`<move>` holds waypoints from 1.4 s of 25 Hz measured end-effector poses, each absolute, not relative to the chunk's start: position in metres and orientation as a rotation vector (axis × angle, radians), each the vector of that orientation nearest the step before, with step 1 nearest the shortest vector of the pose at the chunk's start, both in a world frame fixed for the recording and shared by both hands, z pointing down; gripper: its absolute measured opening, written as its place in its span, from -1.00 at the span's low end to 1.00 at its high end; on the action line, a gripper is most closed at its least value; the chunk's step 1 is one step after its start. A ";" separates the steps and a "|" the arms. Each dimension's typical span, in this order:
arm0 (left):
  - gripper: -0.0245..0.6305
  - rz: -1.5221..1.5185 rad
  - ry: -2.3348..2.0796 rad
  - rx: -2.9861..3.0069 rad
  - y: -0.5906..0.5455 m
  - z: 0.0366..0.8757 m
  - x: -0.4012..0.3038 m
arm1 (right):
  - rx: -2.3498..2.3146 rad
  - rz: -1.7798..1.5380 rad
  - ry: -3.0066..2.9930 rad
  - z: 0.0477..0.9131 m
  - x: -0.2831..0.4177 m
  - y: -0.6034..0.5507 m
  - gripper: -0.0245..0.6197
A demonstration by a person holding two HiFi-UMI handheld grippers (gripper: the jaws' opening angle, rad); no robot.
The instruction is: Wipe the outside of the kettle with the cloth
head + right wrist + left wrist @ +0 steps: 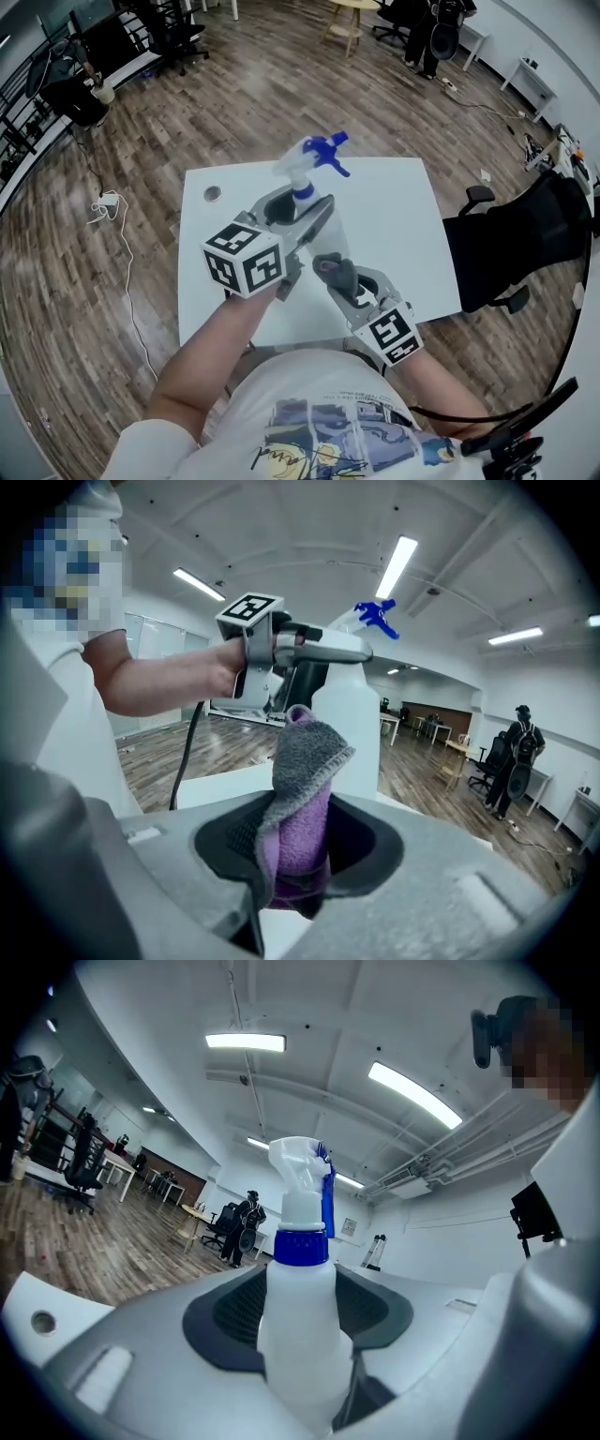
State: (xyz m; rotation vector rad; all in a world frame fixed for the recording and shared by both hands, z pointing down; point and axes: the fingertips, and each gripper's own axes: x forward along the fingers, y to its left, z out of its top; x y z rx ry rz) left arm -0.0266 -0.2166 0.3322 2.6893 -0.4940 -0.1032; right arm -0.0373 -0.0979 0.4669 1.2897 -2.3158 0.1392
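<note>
Cloth [300, 794]: grey on one face and purple on the other, bunched upright between the jaws of the right gripper [300, 847], above the near half of the table.
Right gripper: jaws clenched on the cloth's lower part, with the folded top standing free above them; it pointed up toward the bottle.
Spray bottle [298, 1321]: white body, blue collar and blue trigger, held upright in the air over the white table [398, 211].
Cloth to bottle: the cloth's top was just beside the bottle's lower body; contact could not be told.
Left gripper [298, 1309]: jaws grasping the bottle's body, one dark pad on each side, below the collar.
Marker cubes: one on each gripper, the left cube [244, 260] larger in the head view.
Table: a small round hole [213, 194] near its far left corner.
Surroundings: wooden floor [187, 112], a black office chair [511, 246] just beside the table's right edge.
</note>
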 end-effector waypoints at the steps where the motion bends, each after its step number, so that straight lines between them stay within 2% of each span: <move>1: -0.26 -0.106 -0.498 2.691 -0.218 0.331 -0.026 | 1.285 0.158 -2.309 0.473 -0.035 -0.097 -0.51; 7: -0.26 -0.116 -0.526 2.694 -0.221 0.327 -0.016 | 1.263 0.225 -2.294 0.491 -0.027 -0.092 -0.51; 16: -0.26 -0.089 -0.562 2.681 -0.214 0.332 0.001 | 1.258 0.081 -2.399 0.438 -0.039 -0.110 -0.51; 25: -0.26 -0.125 -0.614 2.659 -0.218 0.322 -0.002 | 1.175 0.183 -2.404 0.473 -0.029 -0.103 -0.51; 35: -0.26 -0.186 -0.703 2.640 -0.219 0.315 -0.003 | 1.127 0.300 -2.332 0.526 0.027 -0.090 -0.51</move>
